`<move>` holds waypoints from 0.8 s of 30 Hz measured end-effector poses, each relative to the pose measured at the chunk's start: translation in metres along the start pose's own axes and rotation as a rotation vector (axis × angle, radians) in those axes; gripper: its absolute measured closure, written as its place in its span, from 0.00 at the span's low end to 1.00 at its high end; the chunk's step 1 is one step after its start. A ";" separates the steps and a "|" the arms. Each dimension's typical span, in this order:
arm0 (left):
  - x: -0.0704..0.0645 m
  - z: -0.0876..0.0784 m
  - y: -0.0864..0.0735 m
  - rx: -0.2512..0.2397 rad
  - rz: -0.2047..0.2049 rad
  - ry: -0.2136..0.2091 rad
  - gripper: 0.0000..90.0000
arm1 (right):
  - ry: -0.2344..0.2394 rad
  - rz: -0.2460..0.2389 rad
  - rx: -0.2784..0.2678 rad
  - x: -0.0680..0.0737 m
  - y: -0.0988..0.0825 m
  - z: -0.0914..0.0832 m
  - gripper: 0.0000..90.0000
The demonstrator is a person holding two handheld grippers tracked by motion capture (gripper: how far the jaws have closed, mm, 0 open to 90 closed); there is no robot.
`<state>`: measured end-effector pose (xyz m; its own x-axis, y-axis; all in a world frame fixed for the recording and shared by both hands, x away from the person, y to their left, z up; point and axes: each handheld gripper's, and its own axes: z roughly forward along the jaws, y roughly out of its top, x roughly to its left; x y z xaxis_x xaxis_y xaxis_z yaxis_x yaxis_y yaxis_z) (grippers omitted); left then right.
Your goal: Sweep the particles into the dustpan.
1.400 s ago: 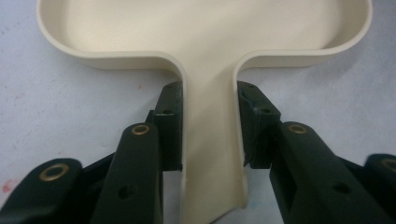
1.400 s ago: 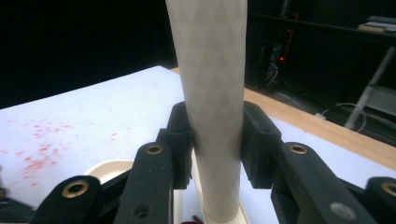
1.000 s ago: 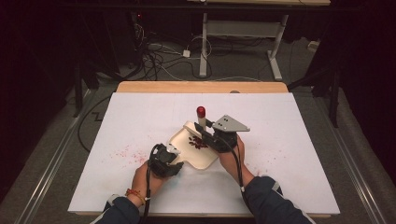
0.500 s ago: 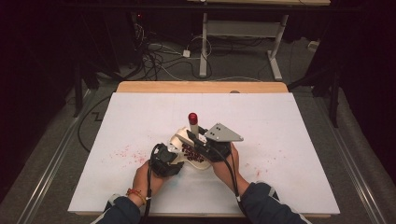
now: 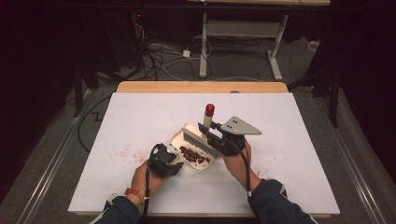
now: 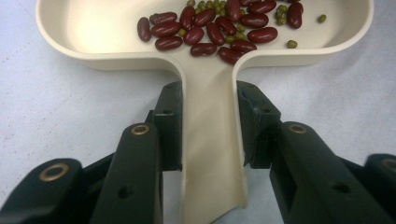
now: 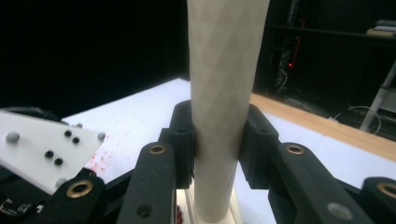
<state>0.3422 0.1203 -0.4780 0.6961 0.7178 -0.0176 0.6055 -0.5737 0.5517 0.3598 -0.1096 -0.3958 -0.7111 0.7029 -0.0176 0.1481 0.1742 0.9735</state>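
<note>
Dustpan and brush held over the white table.
The cream dustpan (image 5: pixel 196 145) held red beans (image 6: pixel 210 29) and small green beans (image 6: pixel 292 44); the left gripper (image 6: pixel 208 126) clamped its handle. The right gripper (image 7: pixel 218 140) gripped the brush (image 5: pixel 201 141) by its pale handle, bristles inside the pan. The pan's far rim was cut off in the left gripper view; the red stains (image 5: pixel 125 152) on the table (image 5: pixel 140 112) were too small to make out.

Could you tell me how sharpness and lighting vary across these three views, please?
High view: bright white table cover, dark surroundings. Left gripper view: cream plastic dustpan and red beans crisp, evenly lit. Right gripper view: pale brush handle slightly soft, background black.
</note>
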 end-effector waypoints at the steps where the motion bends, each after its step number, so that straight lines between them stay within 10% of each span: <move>1: 0.000 0.000 0.000 0.001 0.002 -0.001 0.70 | 0.000 0.000 0.000 0.000 0.000 0.000 0.78; 10: 0.003 -0.002 -0.003 0.001 0.011 -0.014 0.71 | -0.040 -0.006 -0.057 -0.023 0.024 -0.030 0.78; 24: 0.002 -0.008 -0.010 0.024 0.029 -0.022 0.70 | -0.115 -0.012 -0.011 -0.054 0.011 -0.046 0.78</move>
<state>0.3343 0.1307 -0.4768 0.7215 0.6921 -0.0199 0.5938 -0.6037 0.5319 0.3685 -0.1773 -0.3741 -0.6292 0.7753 -0.0546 0.1324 0.1761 0.9754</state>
